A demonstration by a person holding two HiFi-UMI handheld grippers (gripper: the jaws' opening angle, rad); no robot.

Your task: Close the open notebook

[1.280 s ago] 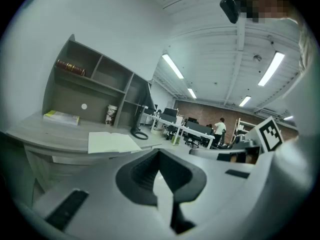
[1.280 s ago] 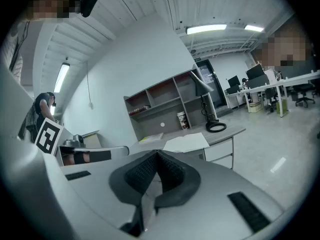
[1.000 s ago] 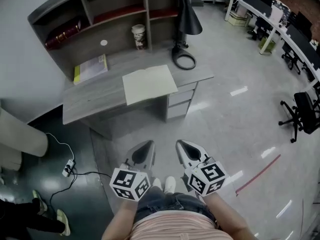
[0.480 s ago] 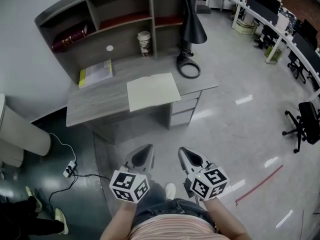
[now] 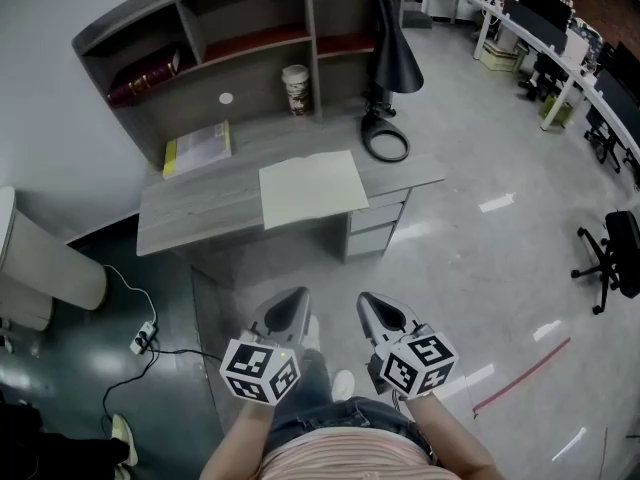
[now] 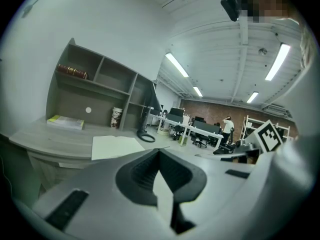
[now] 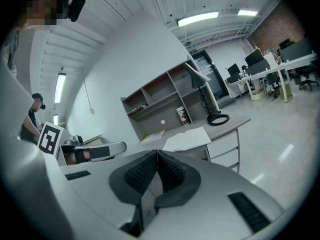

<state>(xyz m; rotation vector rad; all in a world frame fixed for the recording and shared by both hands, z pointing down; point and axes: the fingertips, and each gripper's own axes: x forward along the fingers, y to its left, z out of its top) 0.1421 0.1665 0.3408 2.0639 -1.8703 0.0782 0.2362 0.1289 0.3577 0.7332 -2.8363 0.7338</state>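
The approach is the step in hand: the left gripper (image 5: 293, 296) and right gripper (image 5: 366, 300) both have their fingers pressed together on nothing. The open notebook (image 5: 313, 187) lies flat on the bench (image 5: 200, 213), well ahead of both pairs of fingers. Its spread pages run lengthwise along the bench's front edge, with the spine pointing away. Next, I judge, comes closing in and catching one cover's outer edge.

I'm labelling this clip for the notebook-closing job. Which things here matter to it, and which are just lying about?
Job:
- notebook, open on the desk
- left gripper and right gripper, both shut, not yet at the desk

Lying about:
- yellow book
- cup
- lamp
- red book on the shelf
- power strip on the floor
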